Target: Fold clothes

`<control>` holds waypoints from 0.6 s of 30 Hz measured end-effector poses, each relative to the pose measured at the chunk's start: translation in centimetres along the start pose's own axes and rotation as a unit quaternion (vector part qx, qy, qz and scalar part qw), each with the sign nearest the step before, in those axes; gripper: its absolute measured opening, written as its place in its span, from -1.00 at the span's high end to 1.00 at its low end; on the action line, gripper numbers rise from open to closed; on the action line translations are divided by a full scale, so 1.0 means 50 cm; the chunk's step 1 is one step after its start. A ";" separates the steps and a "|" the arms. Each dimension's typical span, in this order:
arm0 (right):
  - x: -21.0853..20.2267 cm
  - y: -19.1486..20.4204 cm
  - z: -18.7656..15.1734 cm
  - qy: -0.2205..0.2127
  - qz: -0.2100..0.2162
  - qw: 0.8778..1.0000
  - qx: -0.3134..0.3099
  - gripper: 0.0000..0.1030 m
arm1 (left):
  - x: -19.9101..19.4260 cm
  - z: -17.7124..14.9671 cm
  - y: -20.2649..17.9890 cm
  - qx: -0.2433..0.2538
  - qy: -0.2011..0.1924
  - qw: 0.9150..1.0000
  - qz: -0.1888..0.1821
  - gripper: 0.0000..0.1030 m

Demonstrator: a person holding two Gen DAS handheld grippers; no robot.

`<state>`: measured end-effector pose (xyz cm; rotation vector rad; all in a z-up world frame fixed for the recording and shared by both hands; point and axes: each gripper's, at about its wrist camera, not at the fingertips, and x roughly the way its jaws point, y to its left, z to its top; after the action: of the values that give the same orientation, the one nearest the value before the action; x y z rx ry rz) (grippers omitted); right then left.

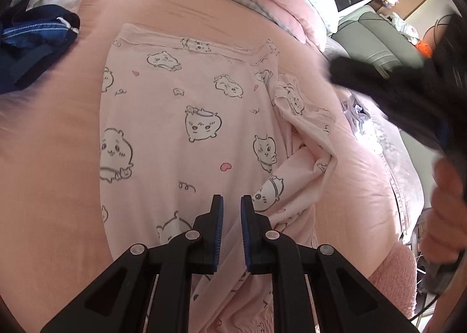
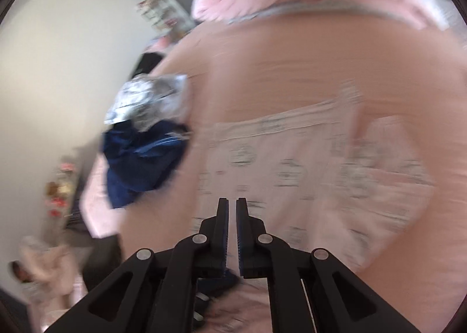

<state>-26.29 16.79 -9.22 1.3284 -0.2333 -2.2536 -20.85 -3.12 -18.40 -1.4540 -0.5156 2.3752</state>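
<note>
Pink pajama piece lies mostly flat on the bed, right side bunched, so folding's left. Both grippers: fingers narrow, holding nothing.

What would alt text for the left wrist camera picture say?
Pink pyjama bottoms printed with cartoon animals lie spread on a pink bed sheet, one side bunched up. The left gripper hovers over them, slightly open and empty. Dark blue clothes sit at far left.

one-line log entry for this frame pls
phase: fold prep | pink printed garment flat on bed | left gripper open above it | right gripper empty, view blurred
</note>
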 end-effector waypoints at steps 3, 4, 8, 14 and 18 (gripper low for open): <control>-0.076 -0.058 -0.040 -0.042 -0.103 0.992 0.052 0.67 | 0.010 0.001 -0.009 -0.003 0.018 1.000 0.002 0.80; -0.066 -0.076 -0.044 -0.017 -0.114 0.991 0.069 0.49 | 0.011 0.002 -0.009 -0.014 0.017 1.000 -0.007 0.80; 0.050 -0.113 -0.051 0.086 -0.103 0.988 0.081 0.40 | 0.045 0.008 -0.014 -0.015 0.035 0.999 -0.019 0.66; 0.088 -0.065 -0.028 0.067 -0.067 0.995 0.032 0.39 | 0.042 0.006 -0.028 0.040 0.010 0.997 0.068 0.65; 0.076 -0.021 -0.008 0.030 -0.045 0.999 0.000 0.39 | 0.032 0.009 -0.016 0.025 -0.003 0.997 0.069 0.65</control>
<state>-27.81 15.83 -12.75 1.4298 -0.1550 -2.2827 -21.88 -1.75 -19.11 -1.5054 -0.3652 2.4813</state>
